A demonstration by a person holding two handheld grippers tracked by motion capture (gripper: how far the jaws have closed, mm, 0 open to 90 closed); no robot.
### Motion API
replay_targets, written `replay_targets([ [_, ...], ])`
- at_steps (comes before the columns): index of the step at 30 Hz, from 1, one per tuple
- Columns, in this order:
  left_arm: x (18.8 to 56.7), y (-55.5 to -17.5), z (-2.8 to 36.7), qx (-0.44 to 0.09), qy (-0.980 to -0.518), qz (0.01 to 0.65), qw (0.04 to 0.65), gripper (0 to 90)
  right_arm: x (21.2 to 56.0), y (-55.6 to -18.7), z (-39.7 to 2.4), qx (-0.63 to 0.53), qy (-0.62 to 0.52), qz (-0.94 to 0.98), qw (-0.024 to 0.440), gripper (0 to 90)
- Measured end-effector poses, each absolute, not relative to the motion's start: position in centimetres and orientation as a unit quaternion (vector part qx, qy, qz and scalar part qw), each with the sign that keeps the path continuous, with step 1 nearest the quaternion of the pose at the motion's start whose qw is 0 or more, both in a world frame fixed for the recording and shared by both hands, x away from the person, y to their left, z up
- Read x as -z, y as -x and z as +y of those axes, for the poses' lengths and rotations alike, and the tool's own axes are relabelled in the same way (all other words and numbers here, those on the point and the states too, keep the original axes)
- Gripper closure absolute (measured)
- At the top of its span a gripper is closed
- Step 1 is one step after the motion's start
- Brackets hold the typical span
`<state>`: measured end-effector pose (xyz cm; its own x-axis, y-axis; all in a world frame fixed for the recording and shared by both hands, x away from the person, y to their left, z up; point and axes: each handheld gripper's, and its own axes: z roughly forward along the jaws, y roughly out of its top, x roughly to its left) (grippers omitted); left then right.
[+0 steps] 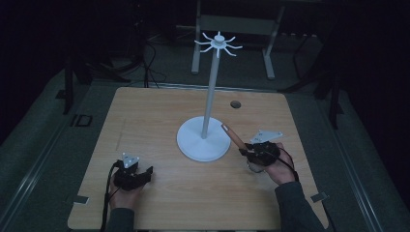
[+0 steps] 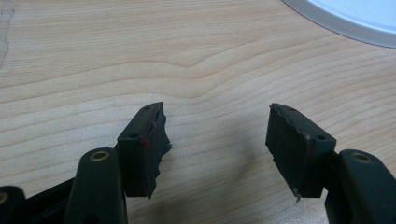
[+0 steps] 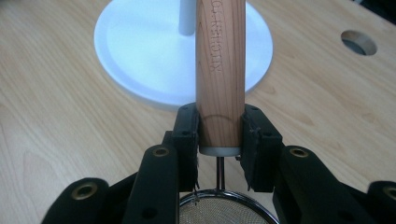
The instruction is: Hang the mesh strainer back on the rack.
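Dim room: wooden table (image 1: 145,125) on grey floor (image 1: 43,130); perhaps a metal frame (image 1: 232,29) behind.

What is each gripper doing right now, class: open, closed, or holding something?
Left gripper: open, nothing between its jaws, above the bare table.
Right gripper: closed on the wooden handle of a mesh strainer.

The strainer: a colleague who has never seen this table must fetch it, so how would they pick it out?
Start at the white stand in the middle of the wooden table. Just right of its round base, the right gripper clamps the strainer by its handle. It is the only thing with a round wooden handle and a wire mesh bowl.
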<state>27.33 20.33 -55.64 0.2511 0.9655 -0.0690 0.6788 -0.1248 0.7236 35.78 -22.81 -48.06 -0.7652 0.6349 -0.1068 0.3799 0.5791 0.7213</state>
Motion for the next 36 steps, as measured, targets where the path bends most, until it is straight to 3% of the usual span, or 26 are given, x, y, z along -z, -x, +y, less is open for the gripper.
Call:
replay_targets([
  [21, 55.6, -27.3, 20.3, -0.218, -0.715, 0.574, 0.334, 37.7, 46.7, -35.9, -22.2, -0.41, -0.31, 0.829, 0.222, 69.7],
  [36, 55.6, -27.3, 20.4, -0.218, -0.714, 0.575, 0.335, 37.7, 46.0, -36.0, -22.2, -0.449, -0.328, 0.801, 0.222, 69.7],
])
